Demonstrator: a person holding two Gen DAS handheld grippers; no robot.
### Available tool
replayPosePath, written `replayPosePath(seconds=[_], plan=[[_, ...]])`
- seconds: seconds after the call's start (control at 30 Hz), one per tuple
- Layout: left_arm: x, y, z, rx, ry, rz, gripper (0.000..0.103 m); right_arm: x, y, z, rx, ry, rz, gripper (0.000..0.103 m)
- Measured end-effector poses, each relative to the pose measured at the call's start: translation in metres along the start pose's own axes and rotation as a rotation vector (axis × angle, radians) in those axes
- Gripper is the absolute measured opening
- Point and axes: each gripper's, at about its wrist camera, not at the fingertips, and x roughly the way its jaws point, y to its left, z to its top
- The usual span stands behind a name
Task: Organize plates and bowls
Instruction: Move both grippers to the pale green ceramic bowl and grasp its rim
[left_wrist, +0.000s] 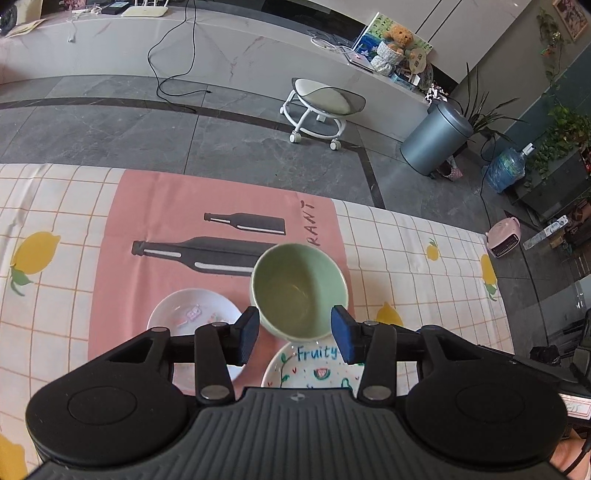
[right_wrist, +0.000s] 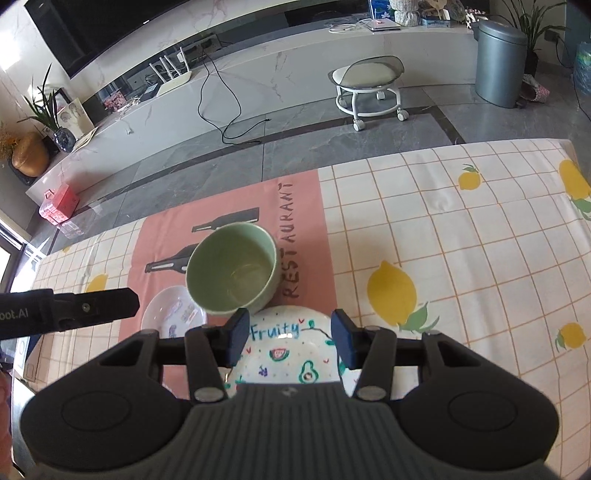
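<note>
A green bowl (left_wrist: 299, 290) (right_wrist: 232, 273) stands upright on the pink placemat (left_wrist: 155, 206). A small white plate (left_wrist: 194, 314) (right_wrist: 173, 314) lies to its left. A white "Fruity" plate (left_wrist: 314, 367) (right_wrist: 288, 350) with fruit drawings lies in front of the bowl. My left gripper (left_wrist: 295, 334) is open, its fingers either side of the bowl's near wall, above the Fruity plate. My right gripper (right_wrist: 288, 336) is open over the Fruity plate, empty. The left gripper's side shows at the left of the right wrist view (right_wrist: 74, 308).
The table carries a lemon-print checked cloth (right_wrist: 461, 258). Beyond the far edge are grey floor tiles, a white rolling stool (left_wrist: 319, 107), a grey bin (left_wrist: 436, 142) and a low marble bench (left_wrist: 221, 48).
</note>
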Motion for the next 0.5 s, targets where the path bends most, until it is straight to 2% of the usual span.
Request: replayPosePath(seconds=[0.1, 0.2, 0.5], plan=[[0.023, 0.005, 0.01, 0.001, 0.017, 0.014, 0.05, 0.019, 0.0, 0.016, 0.039, 0.006, 0.02, 0.045], [0.041, 0.01, 0.013, 0.005, 0.046, 0.048, 0.048, 0.042, 0.007, 0.026, 0.057, 0.046, 0.034, 0.038], [0.074, 0.022, 0.014, -0.008, 0.119, 0.06, 0.026, 0.086, 0.017, 0.028, 0.058, 0.131, 0.013, 0.024]])
